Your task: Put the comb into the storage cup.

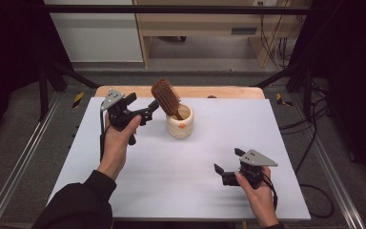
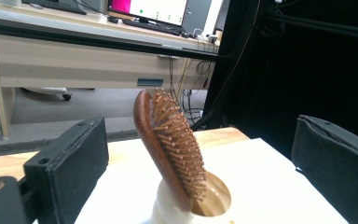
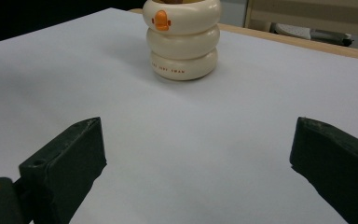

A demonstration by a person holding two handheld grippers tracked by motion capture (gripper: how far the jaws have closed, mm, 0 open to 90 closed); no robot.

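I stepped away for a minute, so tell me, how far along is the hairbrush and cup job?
Done: the hairbrush stands handle-down in the cup, head leaning out. In hand: the left gripper sits open right beside the brush head, jaws either side of it in its own view, not gripping. The right gripper rests open on the table, apart from the cup. Left: closing on the brush, or backing away; I can't tell which.

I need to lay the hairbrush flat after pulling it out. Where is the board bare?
Bare board lies between the cup and the right gripper, and along the right edge. It is crowded at the cup, where the hairbrush leans and the open left gripper sits beside it.
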